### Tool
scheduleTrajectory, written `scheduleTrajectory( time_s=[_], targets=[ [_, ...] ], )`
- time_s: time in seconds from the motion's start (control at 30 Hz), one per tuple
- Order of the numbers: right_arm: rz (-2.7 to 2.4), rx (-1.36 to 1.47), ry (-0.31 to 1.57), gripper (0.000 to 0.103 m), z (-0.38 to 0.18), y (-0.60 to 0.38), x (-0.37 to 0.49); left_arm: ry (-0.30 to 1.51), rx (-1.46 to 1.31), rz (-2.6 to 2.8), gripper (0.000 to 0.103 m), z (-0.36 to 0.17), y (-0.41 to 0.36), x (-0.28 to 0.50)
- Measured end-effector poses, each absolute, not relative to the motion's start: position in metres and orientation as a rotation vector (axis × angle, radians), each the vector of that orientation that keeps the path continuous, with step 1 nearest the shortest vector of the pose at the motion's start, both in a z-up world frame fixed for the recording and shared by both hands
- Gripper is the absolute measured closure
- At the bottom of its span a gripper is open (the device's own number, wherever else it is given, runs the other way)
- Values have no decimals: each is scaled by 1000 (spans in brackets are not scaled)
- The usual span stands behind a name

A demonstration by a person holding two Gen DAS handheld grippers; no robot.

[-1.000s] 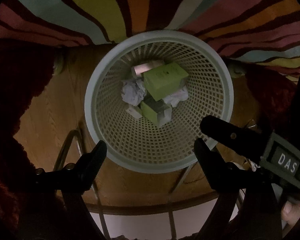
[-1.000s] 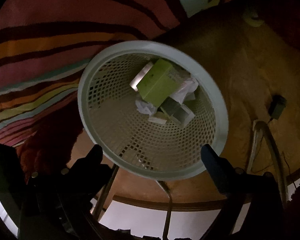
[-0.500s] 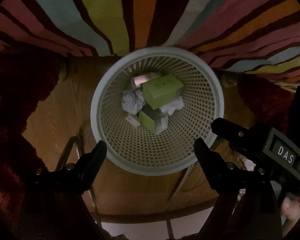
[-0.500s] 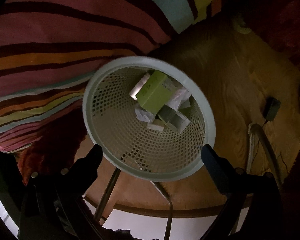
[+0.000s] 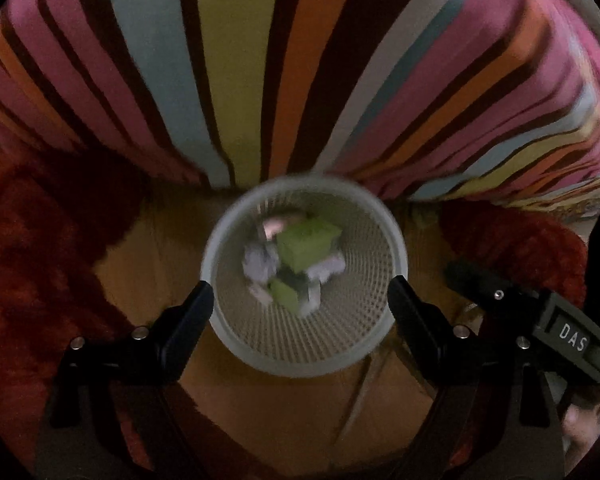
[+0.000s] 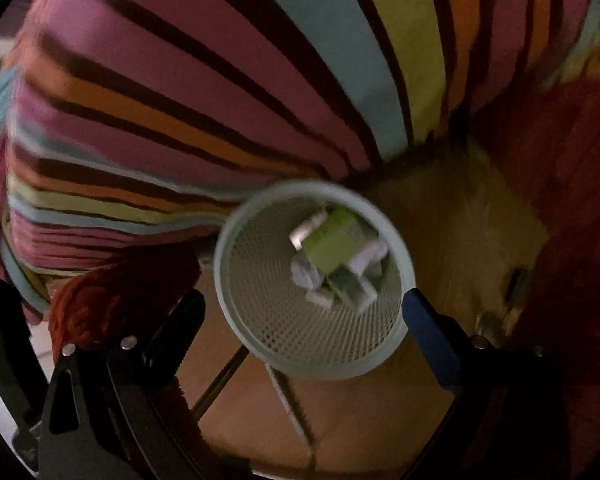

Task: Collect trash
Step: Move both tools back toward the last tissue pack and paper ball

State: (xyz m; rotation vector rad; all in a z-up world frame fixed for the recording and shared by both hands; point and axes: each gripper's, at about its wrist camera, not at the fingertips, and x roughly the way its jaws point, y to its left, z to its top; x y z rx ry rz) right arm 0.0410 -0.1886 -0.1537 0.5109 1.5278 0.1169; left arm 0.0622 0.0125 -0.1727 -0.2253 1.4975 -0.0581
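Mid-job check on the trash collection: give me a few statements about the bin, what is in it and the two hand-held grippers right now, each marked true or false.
1. The pale round mesh wastebasket stands on bare wooden floor. True.
2. The wastebasket is empty. False: it holds a green cardboard box, crumpled white paper and other scraps.
3. The left hand-held gripper is shut on a box. False: its jaws stand apart with nothing between them.
4. The right hand-held gripper holds nothing. True.
5. A striped multicoloured rug lies beyond the wastebasket. True.
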Motion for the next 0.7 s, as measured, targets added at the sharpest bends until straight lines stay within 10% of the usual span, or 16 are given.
scheduleTrajectory(
  time_s=[0.7],
  targets=[
    [107, 241, 812, 8, -1, -207, 93, 980, -154, -59, 17, -43, 34, 109]
  ],
)
